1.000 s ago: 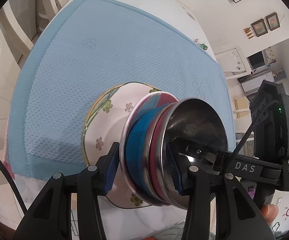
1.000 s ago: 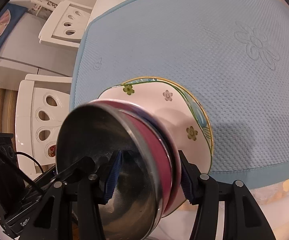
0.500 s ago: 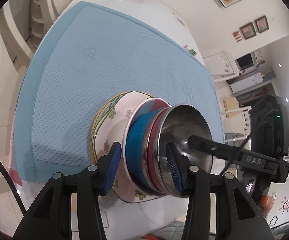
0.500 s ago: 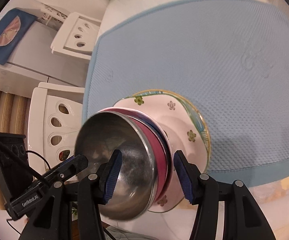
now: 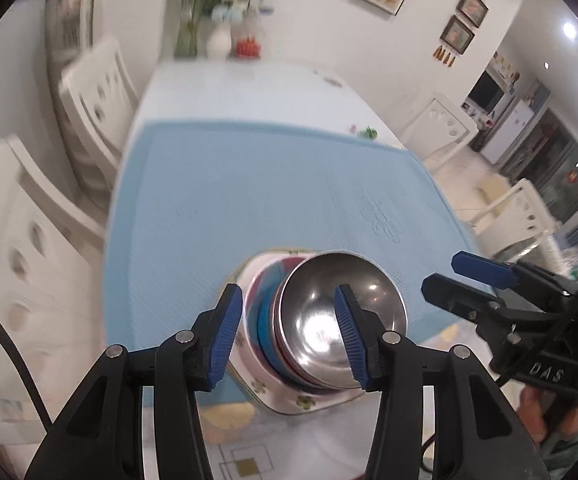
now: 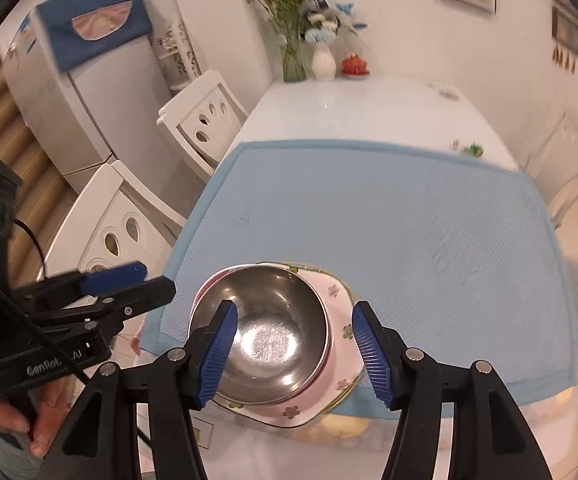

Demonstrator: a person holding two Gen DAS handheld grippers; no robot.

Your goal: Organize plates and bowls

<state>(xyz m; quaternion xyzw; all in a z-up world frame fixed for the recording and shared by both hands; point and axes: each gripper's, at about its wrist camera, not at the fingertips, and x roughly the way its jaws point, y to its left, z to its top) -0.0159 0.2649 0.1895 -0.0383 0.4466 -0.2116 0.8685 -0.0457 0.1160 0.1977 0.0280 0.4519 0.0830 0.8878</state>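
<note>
A shiny metal bowl (image 6: 267,332) sits on top of a stack. Under it are a red bowl (image 5: 279,354) and a blue bowl (image 5: 264,330), nested one in the other. All of them rest on a pink plate (image 6: 335,354) with little flowers painted on it. The stack stands at the near edge of a light blue mat (image 6: 389,208), and the plate's near corner pokes out past the mat's edge. The mat lies on a white table (image 6: 353,108).

The left gripper (image 5: 289,330) hangs above the stack. Its blue pads (image 5: 225,338) stand apart and have just been opening; nothing is between them and they touch no bowl. The right gripper (image 6: 293,350) also hangs above the stack, its jaws wider apart, also just opened, holding nothing. A hand (image 6: 29,416) grips the left tool's handle, seen from the right camera.

At the far end of the table stand a white vase (image 6: 323,62) with flowers and a small red thing (image 6: 355,66). White chairs (image 6: 197,120) stand beside the table, and a fridge (image 6: 77,84) stands behind them.
</note>
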